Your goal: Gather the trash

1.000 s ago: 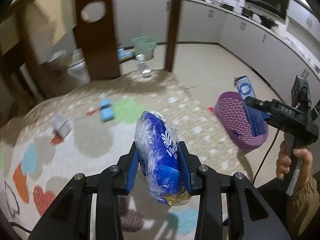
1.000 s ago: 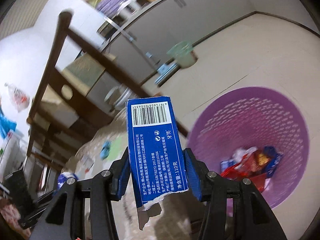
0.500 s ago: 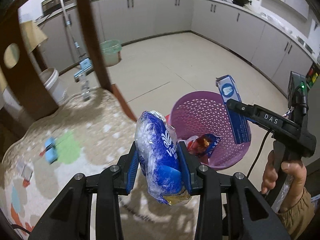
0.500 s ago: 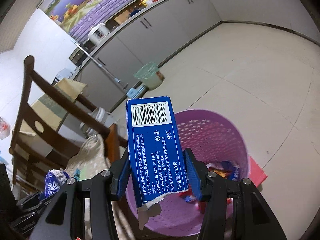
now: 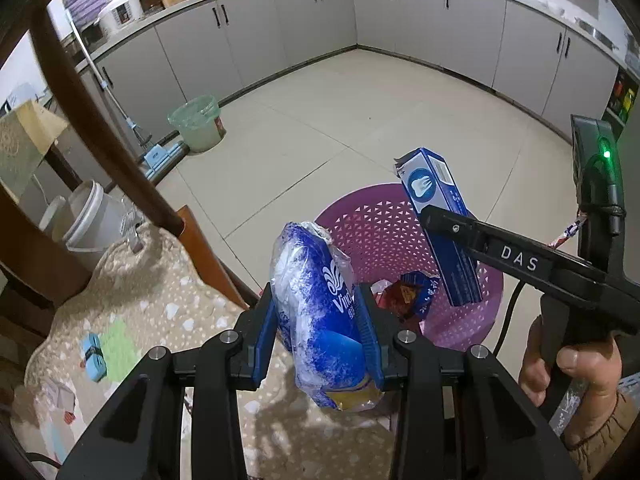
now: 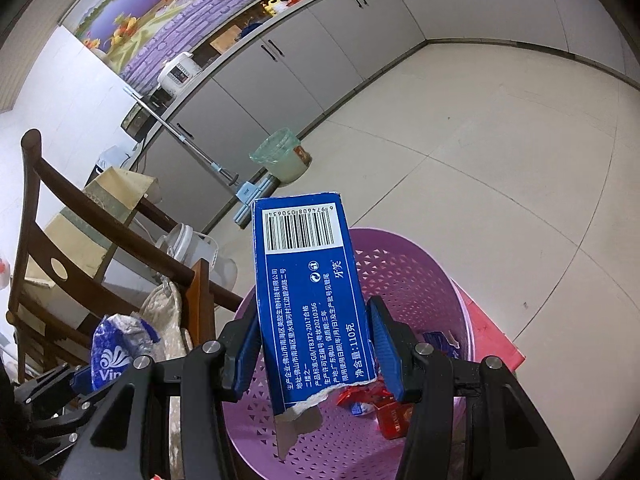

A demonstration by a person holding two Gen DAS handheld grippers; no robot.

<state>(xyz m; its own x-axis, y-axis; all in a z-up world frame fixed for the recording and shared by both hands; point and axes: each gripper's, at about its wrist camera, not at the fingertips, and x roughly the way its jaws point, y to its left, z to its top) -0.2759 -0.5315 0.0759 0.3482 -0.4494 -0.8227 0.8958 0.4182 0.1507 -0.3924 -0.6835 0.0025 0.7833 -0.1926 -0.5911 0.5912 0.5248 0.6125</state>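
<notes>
Left hand-held gripper (image 5: 320, 320) clamps wrapper (image 5: 320, 320); right hand-held gripper (image 6: 316, 344) clamps box (image 6: 308, 292)

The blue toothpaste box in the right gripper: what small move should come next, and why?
Probably open the right gripper. Its fingers clamp the toothpaste box, which hangs over the mouth of the purple basket, where wrappers already lie, so it should drop in. The left gripper, holding the blue plastic bag, can follow.

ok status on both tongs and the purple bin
Left tongs shut on blue wrapper. Right tongs shut on blue carton, above purple basket. Nothing blocking.
</notes>
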